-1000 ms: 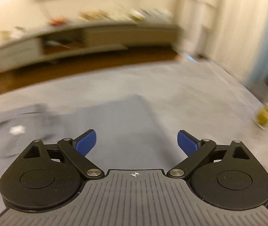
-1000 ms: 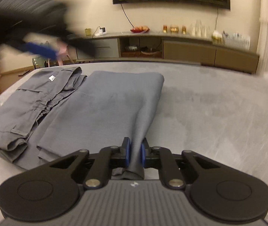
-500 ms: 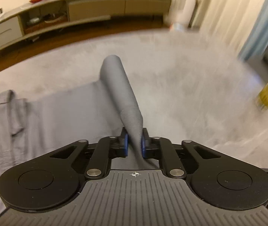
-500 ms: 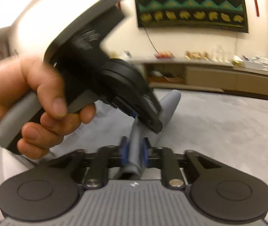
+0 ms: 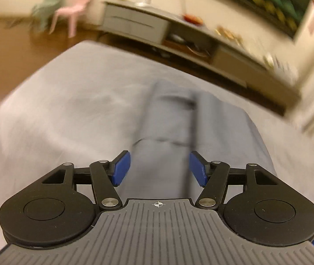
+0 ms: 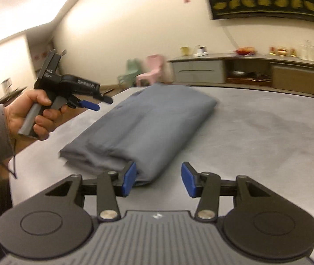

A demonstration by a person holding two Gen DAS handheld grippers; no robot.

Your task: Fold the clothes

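We note the grey surface point(image 6: 256, 132) carries the folded trousers point(image 6: 148, 128), long axis running from its near edge toward the far edge. Right gripper point(image 6: 158, 177) is nearer, at the near end; left gripper point(image 6: 95, 103) hovers above the surface's left edge. Both are opening, empty.

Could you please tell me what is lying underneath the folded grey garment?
The folded grey garment lies directly on the pale grey tabletop, which shows bare all around it. Whether anything is tucked between its layers or beneath it cannot be seen, since the cloth covers that.
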